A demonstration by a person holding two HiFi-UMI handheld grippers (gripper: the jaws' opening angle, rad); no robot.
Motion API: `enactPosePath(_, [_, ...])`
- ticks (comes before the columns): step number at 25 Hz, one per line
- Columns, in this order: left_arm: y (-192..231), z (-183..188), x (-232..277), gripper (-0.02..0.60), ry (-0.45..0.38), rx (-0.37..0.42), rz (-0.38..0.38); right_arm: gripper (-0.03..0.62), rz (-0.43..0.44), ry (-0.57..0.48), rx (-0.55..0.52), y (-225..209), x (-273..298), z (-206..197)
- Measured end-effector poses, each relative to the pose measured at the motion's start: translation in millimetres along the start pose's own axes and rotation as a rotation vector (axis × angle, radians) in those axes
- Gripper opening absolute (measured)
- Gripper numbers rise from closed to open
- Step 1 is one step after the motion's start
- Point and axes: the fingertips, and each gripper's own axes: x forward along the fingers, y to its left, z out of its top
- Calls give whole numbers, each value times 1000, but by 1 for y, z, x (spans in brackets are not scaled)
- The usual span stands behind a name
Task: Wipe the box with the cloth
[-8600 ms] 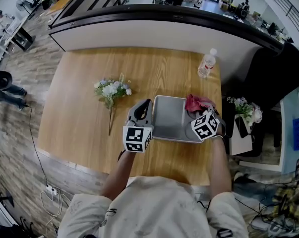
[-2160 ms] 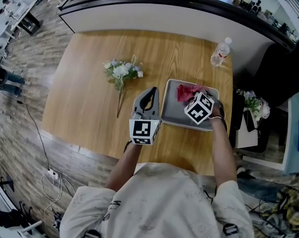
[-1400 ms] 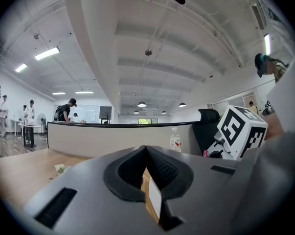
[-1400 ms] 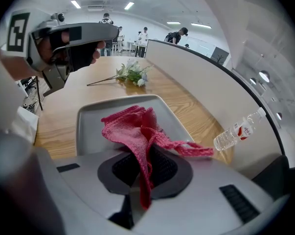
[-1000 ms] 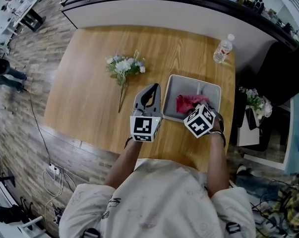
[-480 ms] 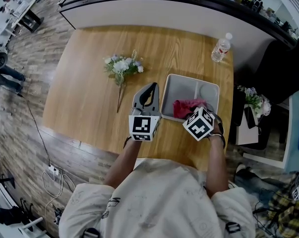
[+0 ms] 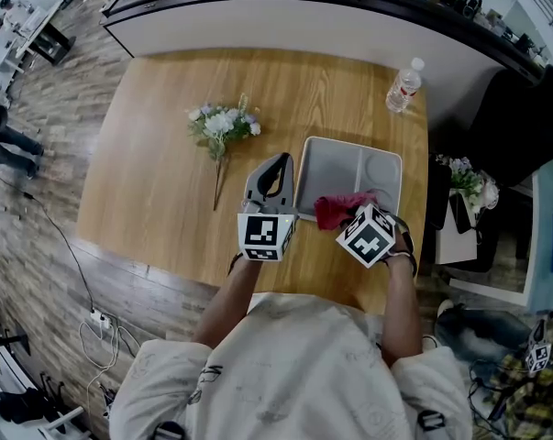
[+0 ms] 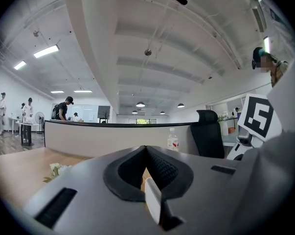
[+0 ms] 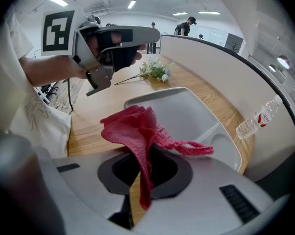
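Right claw [image 9: 145,182]: jaws closed on a fold of the red cloth [image 9: 137,129], the rest bunched ahead of them. Cloth position: at the near rim of the grey box [image 7: 349,168], towards its left corner, having been drawn there from the box's far side over the last two seconds. Judged: one wiping stroke along the box floor is ending; the round compartment on the box's right looks unwiped in this stroke. Left claw [image 7: 274,168]: jaws together, empty, unmoved just beside the box's left rim. Box rests on the tabletop [image 7: 157,154]; flowers [image 7: 219,125] well left of box; water bottle [image 7: 403,86] beyond its far right corner.
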Motion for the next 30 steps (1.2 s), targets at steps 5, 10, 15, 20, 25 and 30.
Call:
enactPosePath(5, [-2, 1, 3, 8, -2, -1, -5, 55, 37, 8, 2, 9, -3, -4])
enactPosePath(10, [0, 1, 4, 8, -2, -1, -3, 55, 88, 30, -16, 19, -9, -6])
enactPosePath(15, [2, 0, 5, 8, 1, -3, -2, 55, 134, 21, -1, 29, -10, -7])
enactPosePath(20, [0, 1, 7, 8, -1, -4, -6, 55, 142, 13, 4, 29, -11, -7])
enactPosePath(25, [1, 1, 8, 8, 0, -4, -4, 55, 144, 9, 7, 28, -11, -8])
enactPosePath(30, [2, 1, 7, 8, -1, -7, -1, 55, 140, 7, 3, 29, -12, -7])
